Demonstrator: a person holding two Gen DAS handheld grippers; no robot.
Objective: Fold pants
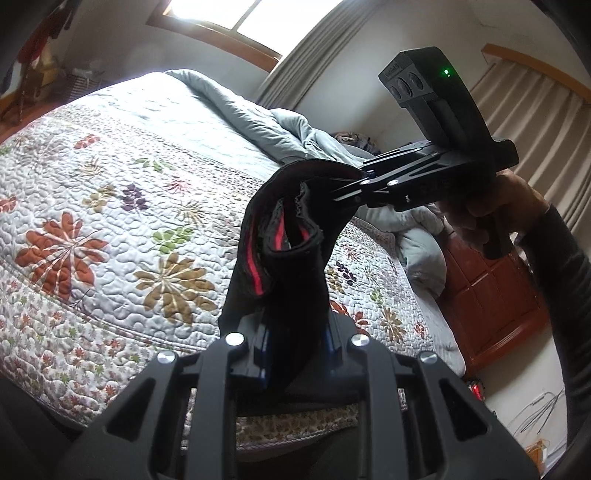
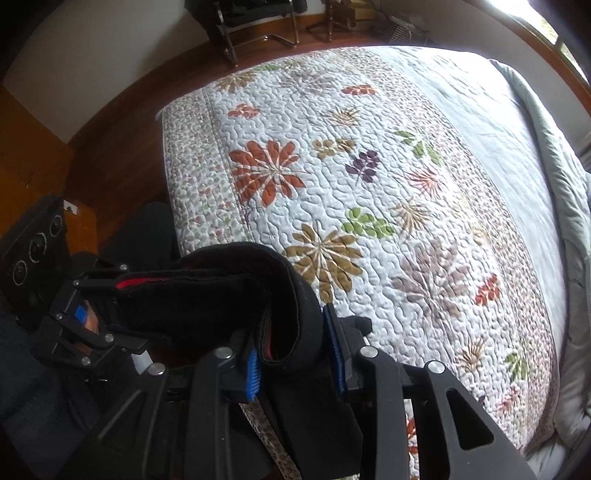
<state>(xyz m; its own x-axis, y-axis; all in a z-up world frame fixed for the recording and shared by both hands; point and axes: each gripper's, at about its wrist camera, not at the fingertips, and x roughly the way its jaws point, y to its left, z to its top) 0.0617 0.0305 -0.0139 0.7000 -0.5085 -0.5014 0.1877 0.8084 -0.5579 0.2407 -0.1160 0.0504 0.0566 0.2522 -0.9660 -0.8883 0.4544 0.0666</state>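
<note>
Black pants with a red side stripe (image 1: 284, 258) hang in the air between my two grippers, above the near edge of the bed. My left gripper (image 1: 295, 343) is shut on one part of the waistband. My right gripper (image 1: 332, 184) comes in from the right and is shut on the other end of the waistband. In the right wrist view the pants (image 2: 236, 295) run from my right gripper (image 2: 295, 358), shut on the cloth, to the left gripper (image 2: 122, 306), which grips the far end. The legs hang below and are hidden.
A bed with a floral quilt (image 1: 110, 206) (image 2: 369, 206) lies in front. A grey duvet (image 1: 229, 110) is bunched at its far side. A red-brown wooden cabinet (image 1: 491, 302) stands right. Chairs (image 2: 255, 22) and wooden floor (image 2: 122, 140) lie beyond the bed's foot.
</note>
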